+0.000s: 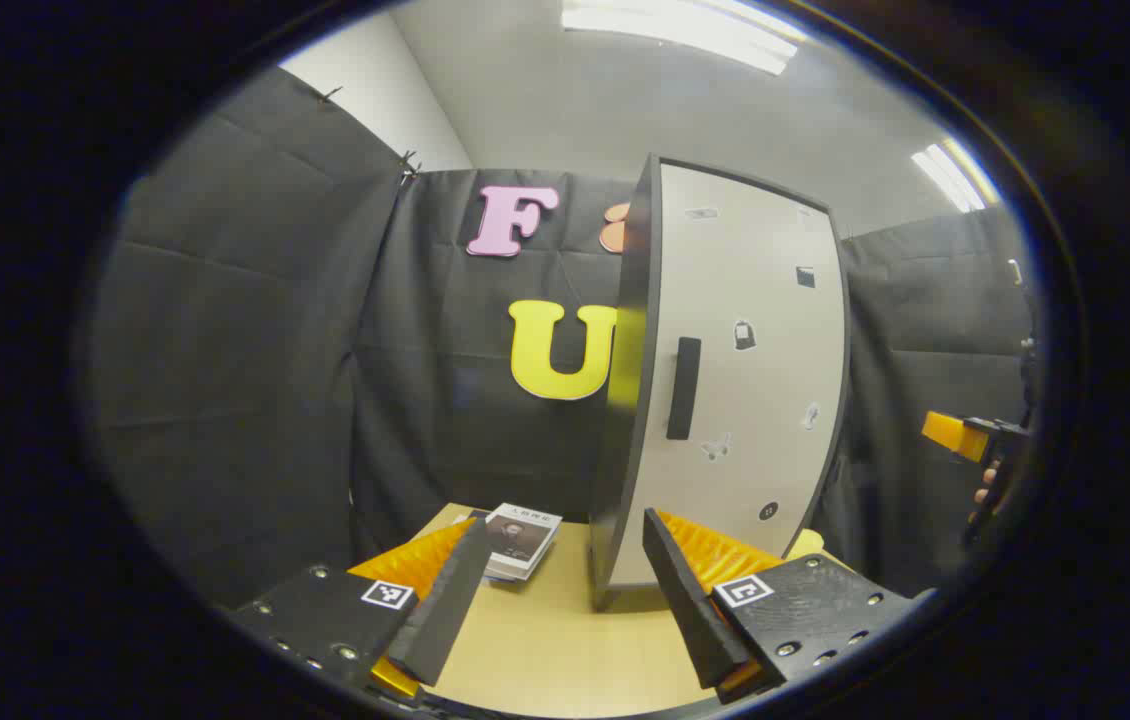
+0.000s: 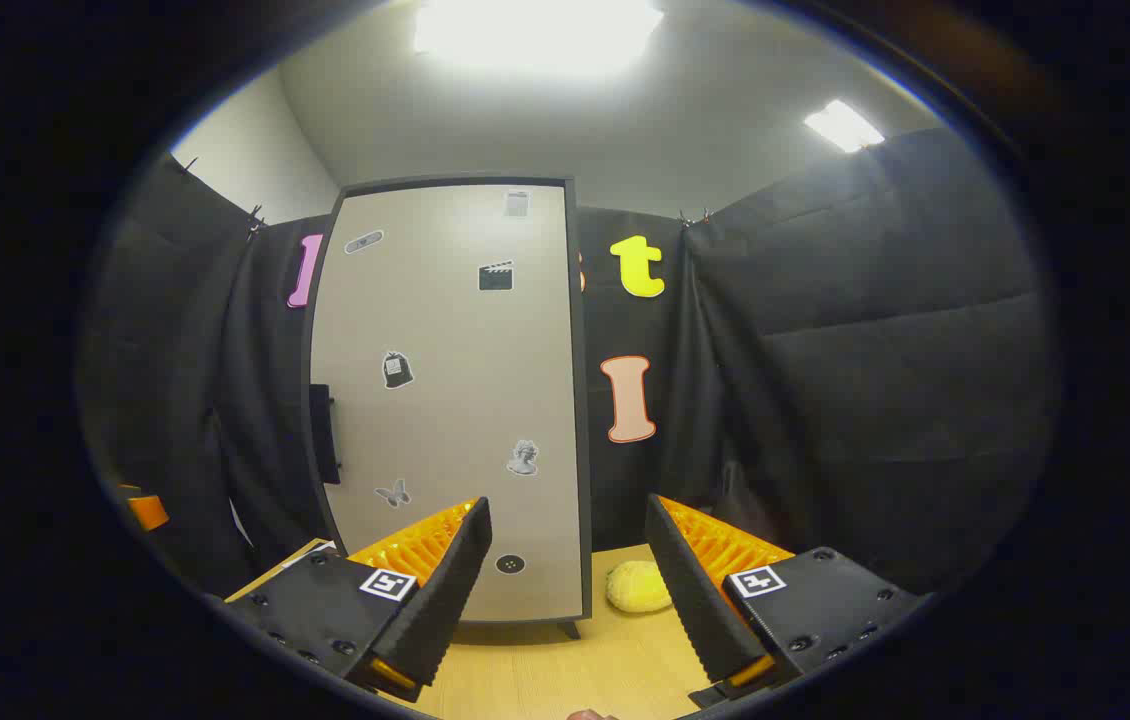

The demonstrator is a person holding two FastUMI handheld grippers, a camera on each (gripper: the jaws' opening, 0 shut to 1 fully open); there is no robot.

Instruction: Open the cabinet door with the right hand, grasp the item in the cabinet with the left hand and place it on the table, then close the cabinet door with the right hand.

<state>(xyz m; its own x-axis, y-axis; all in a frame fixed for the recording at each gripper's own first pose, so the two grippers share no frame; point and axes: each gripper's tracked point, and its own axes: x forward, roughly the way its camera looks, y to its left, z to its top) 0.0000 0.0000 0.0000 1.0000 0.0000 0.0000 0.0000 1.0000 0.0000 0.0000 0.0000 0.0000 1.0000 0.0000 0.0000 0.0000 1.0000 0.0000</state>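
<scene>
Pale cabinet door is shut; right claw, spread and empty, should hook the dark handle squarely. Left claw waits spread above the worktop.

**What sits on the counter**

The counter is a light wooden surface. A tall cabinet stands on it with its pale door shut and a dark handle on the door's left edge. In the left gripper view, a small stack of booklets lies flat just left of the cabinet's base. In the right gripper view, a yellow sponge-like lump rests on the counter just right of the cabinet's lower corner.
</scene>
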